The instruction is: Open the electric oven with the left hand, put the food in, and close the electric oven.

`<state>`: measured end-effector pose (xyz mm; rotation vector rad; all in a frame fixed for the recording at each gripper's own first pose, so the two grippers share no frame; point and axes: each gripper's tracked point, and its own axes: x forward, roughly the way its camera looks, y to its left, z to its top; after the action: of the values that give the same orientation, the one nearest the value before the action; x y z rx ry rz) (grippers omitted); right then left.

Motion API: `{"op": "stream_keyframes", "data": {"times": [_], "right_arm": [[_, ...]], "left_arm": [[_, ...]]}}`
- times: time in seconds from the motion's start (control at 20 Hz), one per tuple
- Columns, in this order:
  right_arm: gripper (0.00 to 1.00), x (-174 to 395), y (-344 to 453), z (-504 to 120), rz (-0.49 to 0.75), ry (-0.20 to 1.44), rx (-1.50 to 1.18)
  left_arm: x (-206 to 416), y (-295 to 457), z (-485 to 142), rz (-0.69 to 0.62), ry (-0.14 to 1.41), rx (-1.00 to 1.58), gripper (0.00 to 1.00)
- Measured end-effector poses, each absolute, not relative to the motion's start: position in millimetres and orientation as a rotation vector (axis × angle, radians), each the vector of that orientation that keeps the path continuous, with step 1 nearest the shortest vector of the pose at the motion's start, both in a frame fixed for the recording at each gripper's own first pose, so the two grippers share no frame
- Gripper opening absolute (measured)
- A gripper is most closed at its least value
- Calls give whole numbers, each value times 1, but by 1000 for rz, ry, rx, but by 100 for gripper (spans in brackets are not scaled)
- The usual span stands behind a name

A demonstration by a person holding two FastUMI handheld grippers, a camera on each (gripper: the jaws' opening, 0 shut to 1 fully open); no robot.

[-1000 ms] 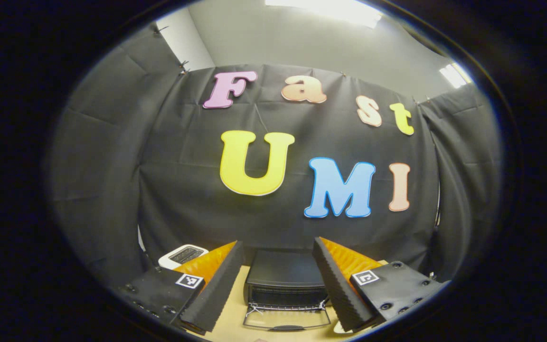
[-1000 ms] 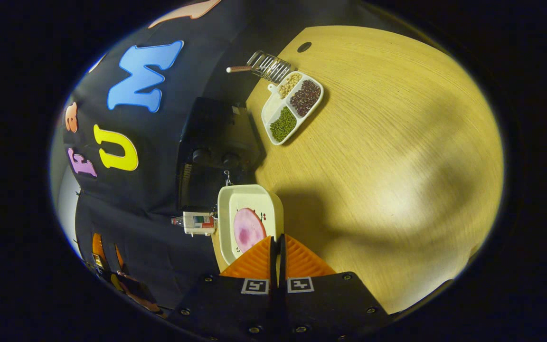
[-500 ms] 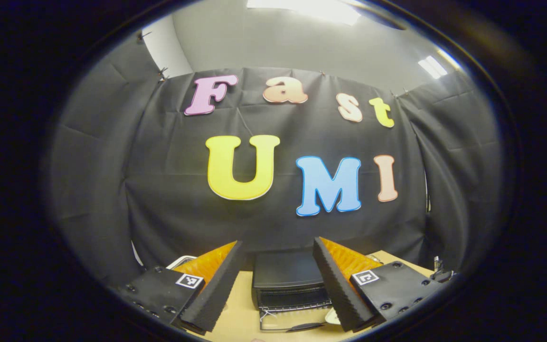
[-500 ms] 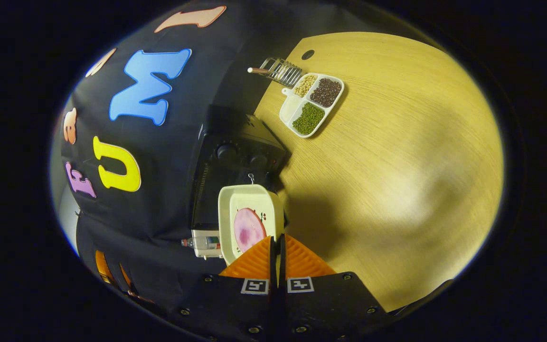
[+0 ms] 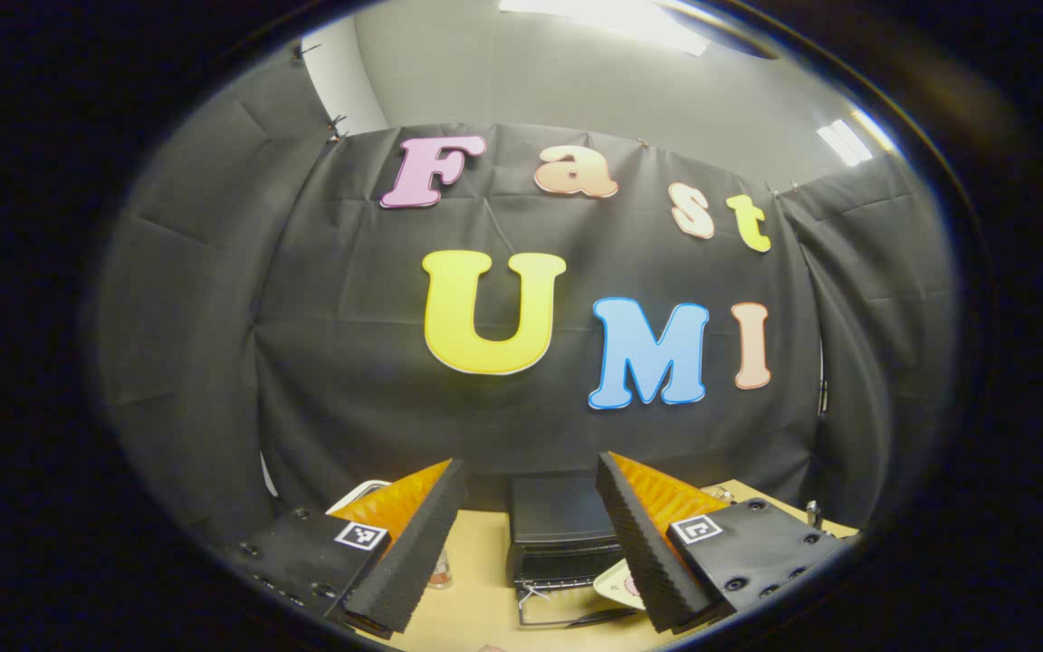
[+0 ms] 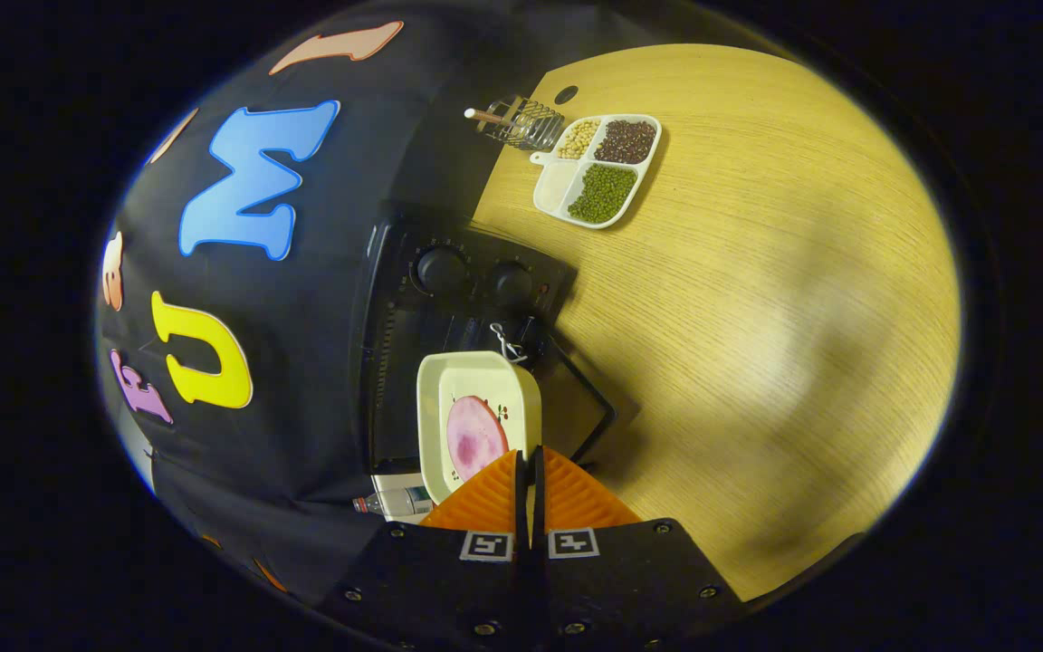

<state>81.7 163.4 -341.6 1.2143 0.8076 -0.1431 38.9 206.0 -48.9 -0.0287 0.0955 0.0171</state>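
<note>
- Here the left claw stands wide apart and holds nothing, raised above the tabletop and facing the booth wall.
- Between its fingers the oven shows small and low, its door dropped open toward the camera; the door's near edge is cut off at the bottom of the left gripper view.
- The right finger of that claw hides most of the dish, so a pale corner is all that shows there, just in front of the oven mouth.
- A small bottle stands beside the left finger, too blurred to read; a white appliance behind that finger is mostly covered.
- In the right gripper view the right claw is pinched narrow on the near rim of the dish, which carries a pink slice of food.
- The dish hangs over the open door, its far end at the oven opening; whether it touches the door cannot be told.
- The oven has two knobs; markings around them are too small to read.
- A bottle peeks out under the dish, its label unreadable.
- Farther off on the tabletop, a divided tray holds beans, beside a wire rack at the wall.
</note>
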Motion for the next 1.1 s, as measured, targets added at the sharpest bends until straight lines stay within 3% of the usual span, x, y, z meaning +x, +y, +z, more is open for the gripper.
{"op": "stream_keyframes", "data": {"times": [0.2, 0.3, 0.4, 1.1], "right_arm": [[0, 103, 177, -351, -217, 798, 1248], [0, 117, 183, -353, -250, 781, 1263], [0, 134, 189, -354, -285, 759, 1285], [1, 224, 230, -370, -459, 584, 1406]], "left_arm": [[38, 229, -63, 28, 117, -30, 100], [36, 243, -71, 46, 139, -25, 94], [35, 255, -78, 58, 154, -23, 98], [21, 323, -95, 159, 202, -105, 99]]}}
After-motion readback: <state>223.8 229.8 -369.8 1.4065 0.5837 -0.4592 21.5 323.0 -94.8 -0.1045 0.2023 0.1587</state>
